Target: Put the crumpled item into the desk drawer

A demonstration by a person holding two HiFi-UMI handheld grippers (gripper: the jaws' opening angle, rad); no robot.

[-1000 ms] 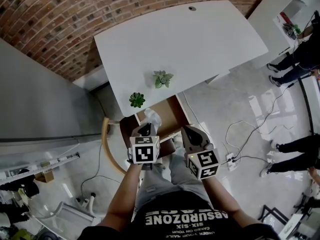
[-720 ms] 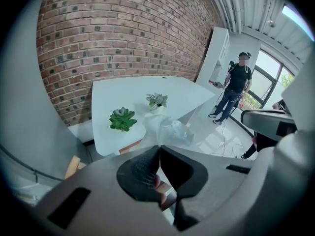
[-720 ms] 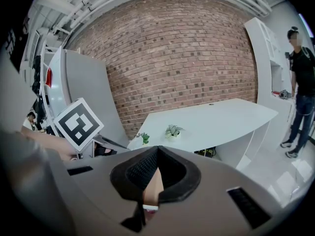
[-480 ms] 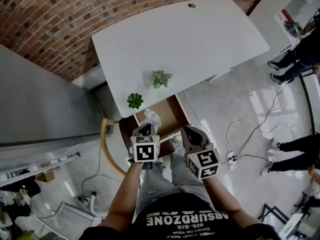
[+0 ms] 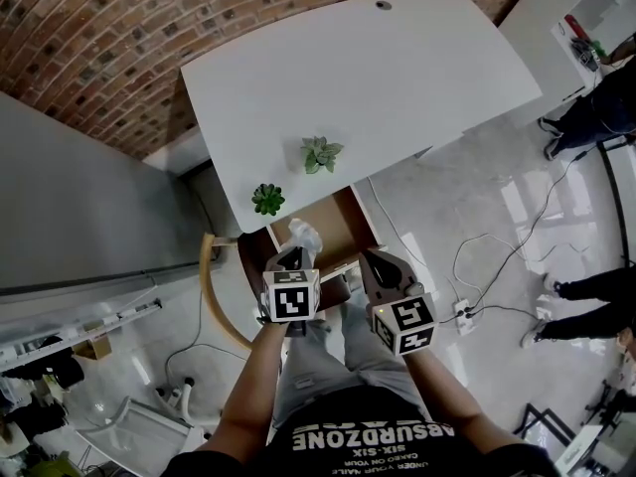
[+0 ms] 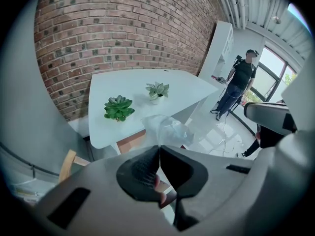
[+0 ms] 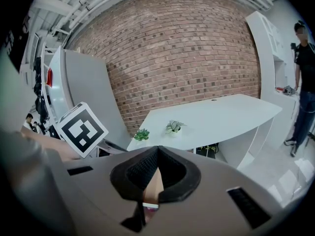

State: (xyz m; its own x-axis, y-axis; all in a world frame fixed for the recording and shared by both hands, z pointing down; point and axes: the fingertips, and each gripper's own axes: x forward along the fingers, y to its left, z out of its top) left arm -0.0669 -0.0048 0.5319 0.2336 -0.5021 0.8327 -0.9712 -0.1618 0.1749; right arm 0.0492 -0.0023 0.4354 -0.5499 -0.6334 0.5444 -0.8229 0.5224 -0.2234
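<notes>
While the left tool (image 6: pixel 159 147) has its jaws pressed together on an edge of the crumpled item (image 6: pixel 168 128), hold that pinch firm. The clear, light wad stands off the tips over the open drawer (image 5: pixel 333 224), at 12 o'clock from the tool in the head view. Lower the wad until it sits inside the drawer walls before you release it. Thin film of this kind is likely to cling to the pads or drift out. Leave the right tool (image 7: pixel 157 149), its jaws pressed together on nothing, parked at 3 o'clock of the left one, clear of the drawer front.

Count:
- two tools
- one crumpled item
- one open drawer
- one white surface (image 5: pixel 397 68)
- two potted plants near its 6 o'clock edge: the darker plant (image 5: pixel 267 199) and the paler plant (image 5: pixel 320 154)
</notes>
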